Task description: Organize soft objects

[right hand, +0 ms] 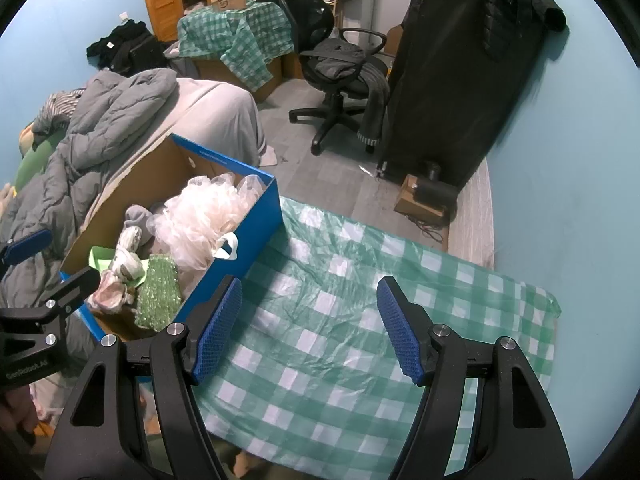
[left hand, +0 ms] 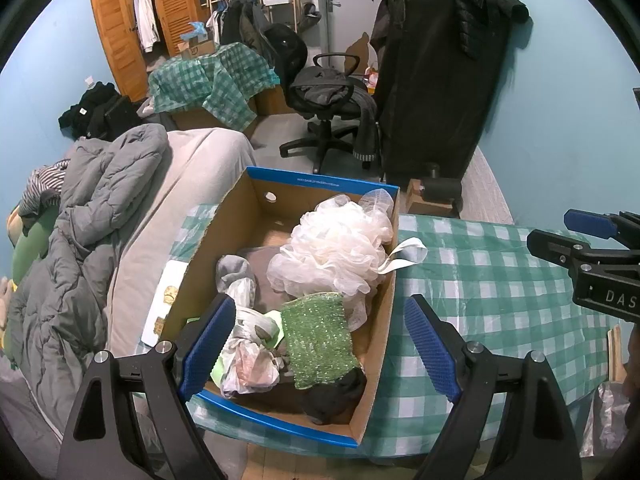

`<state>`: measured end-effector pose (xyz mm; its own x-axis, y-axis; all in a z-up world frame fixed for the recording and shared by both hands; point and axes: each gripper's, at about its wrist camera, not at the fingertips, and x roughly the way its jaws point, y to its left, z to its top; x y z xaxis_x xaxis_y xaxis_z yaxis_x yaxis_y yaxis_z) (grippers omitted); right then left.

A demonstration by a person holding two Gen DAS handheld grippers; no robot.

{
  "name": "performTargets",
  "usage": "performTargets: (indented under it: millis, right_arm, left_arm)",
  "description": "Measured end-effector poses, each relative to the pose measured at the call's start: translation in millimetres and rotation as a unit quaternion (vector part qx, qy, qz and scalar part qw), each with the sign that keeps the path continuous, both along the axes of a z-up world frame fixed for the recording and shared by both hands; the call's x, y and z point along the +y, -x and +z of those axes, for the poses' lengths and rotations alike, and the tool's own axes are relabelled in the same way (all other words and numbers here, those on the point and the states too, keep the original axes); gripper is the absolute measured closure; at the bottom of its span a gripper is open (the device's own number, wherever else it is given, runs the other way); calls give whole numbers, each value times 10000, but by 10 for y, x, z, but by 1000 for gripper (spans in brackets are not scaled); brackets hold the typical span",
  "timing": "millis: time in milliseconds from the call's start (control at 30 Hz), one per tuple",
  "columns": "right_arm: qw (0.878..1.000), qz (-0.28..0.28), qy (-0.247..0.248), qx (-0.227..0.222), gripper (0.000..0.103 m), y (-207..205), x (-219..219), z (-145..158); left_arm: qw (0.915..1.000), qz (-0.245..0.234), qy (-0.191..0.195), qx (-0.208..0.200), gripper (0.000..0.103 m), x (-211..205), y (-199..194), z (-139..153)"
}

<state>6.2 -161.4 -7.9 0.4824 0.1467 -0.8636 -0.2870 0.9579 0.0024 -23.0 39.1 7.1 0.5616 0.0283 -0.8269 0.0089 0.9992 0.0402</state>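
I am holding my left gripper (left hand: 320, 344) and right gripper (right hand: 310, 328) with jaws spread and empty, judging sorting nearly done: bath pouf (left hand: 336, 252), green scrubber (left hand: 318, 340) and socks (left hand: 236, 276) lying inside the cardboard box (left hand: 384, 328), checkered worktop (right hand: 340, 320) bare.

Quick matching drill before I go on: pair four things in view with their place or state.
1. bath pouf
2. green scrubber
3. left gripper
4. right gripper

A. open, over the checked tablecloth
B. open, over the near end of the box
C. flat, at the box's near end
D. white ruffled ball against the box's right wall

Pairs: 1-D, 2-C, 3-B, 4-A
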Motion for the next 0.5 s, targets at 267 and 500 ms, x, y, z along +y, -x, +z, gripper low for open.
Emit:
performTargets:
  millis: [267, 500]
  right_arm:
    - [10000, 4, -1, 5, 33, -1, -4, -2]
    - [10000, -1, -5, 3, 33, -2, -1, -4]
  left_arm:
    - [10000, 9, -13, -2, 15, -5, 0, -6]
    - [10000, 9, -5, 5, 15, -4, 1, -10]
